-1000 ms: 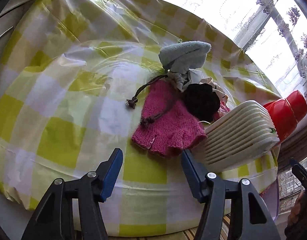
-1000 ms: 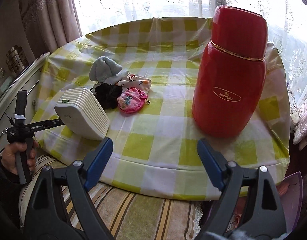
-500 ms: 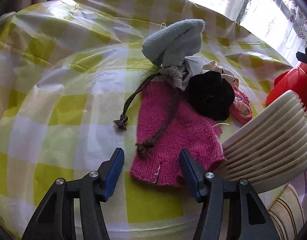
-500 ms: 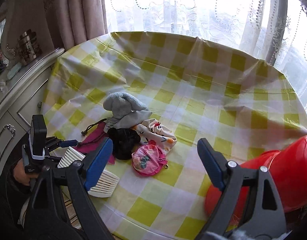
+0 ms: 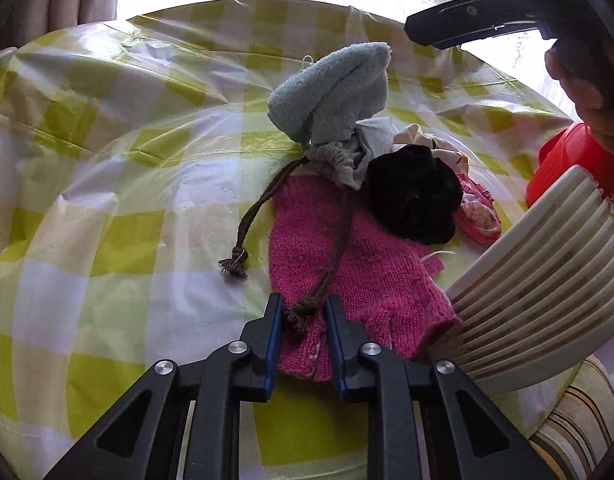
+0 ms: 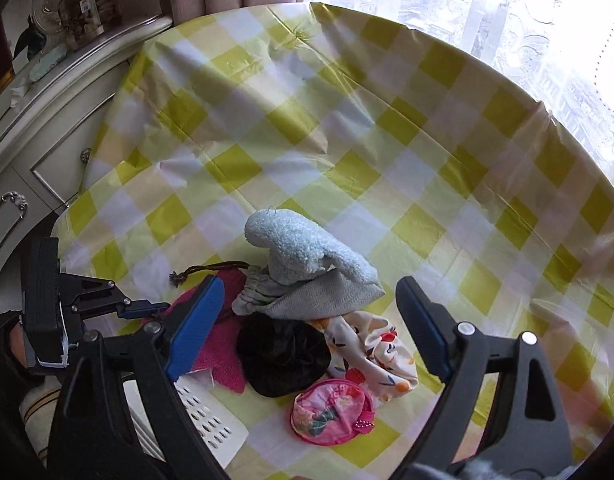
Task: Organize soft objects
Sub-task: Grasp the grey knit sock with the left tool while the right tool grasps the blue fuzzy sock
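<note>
A pile of soft things lies on the yellow checked tablecloth [image 5: 107, 200]. It holds a pink knitted glove [image 5: 371, 272], a pale blue towel [image 5: 331, 92], a grey drawstring pouch [image 5: 359, 152], a black fluffy piece [image 5: 411, 192], a floral cloth [image 6: 371, 344] and a small pink purse [image 6: 331, 412]. My left gripper [image 5: 303, 312] is closing; its pads press the glove's near edge, with the pouch cord's knot between them. My right gripper [image 6: 309, 284] hangs open above the pouch [image 6: 319, 296] and towel [image 6: 295, 248], touching nothing.
A white slatted basket [image 5: 539, 280] stands right of the glove, at the table's near edge. A red flask [image 5: 563, 164] is behind it. A pale cabinet [image 6: 47, 152] with drawers borders the table's left. Curtains and a bright window lie beyond.
The left jaws have narrowed onto the glove's near edge and the cord knot. The right gripper has swung left from the red flask to above the pile, rolling as it went.
</note>
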`<state>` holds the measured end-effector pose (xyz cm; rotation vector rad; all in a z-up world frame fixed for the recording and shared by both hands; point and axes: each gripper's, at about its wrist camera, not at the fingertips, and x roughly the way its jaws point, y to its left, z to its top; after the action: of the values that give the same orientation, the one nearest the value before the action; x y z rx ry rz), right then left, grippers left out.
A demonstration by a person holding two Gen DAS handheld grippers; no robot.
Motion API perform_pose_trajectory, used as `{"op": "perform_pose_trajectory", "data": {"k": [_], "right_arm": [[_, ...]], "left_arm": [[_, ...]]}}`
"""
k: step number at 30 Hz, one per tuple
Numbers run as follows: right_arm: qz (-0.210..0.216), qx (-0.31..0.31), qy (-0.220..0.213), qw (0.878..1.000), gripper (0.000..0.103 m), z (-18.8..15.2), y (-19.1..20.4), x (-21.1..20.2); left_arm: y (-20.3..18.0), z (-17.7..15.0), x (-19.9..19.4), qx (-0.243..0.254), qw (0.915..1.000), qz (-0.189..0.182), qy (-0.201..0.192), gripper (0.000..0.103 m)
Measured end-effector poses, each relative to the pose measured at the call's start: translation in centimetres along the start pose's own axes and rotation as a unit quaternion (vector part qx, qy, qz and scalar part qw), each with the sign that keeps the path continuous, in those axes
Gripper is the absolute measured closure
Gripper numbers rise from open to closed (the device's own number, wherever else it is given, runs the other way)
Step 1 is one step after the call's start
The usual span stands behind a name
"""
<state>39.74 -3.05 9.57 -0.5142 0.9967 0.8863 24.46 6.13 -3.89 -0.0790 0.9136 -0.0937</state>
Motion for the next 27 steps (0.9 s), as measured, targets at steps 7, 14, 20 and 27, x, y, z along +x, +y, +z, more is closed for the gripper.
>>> {"op": "perform_pose_trajectory", "data": {"k": [7, 14, 20, 27], "right_arm": [[0.007, -0.031, 0.04, 0.999, 0.014, 2.3, 0.9, 5.1], [0.009, -0.028, 0.074, 0.997, 0.079, 2.1, 0.8, 8.4], [0.002, -0.006, 0.037, 0.999, 0.086, 1.5, 0.2, 7.0], [-0.03, 0.05, -0.037, 0.998, 0.086, 1.1, -1.6, 2.0]], "left_arm": [[0.3, -0.2, -0.1, -0.005, 1.0, -0.006, -0.005, 0.084], [0.6, -0.2, -0.2, -0.014, 0.9997, -0.015, -0.009, 0.088], [0.9, -0.4, -0.3, -0.023, 0.9994, -0.022, -0.015, 0.09], [1.9, -0.7, -1.0, -0.048, 0.9982, -0.023, -0.03, 0.09]]}}
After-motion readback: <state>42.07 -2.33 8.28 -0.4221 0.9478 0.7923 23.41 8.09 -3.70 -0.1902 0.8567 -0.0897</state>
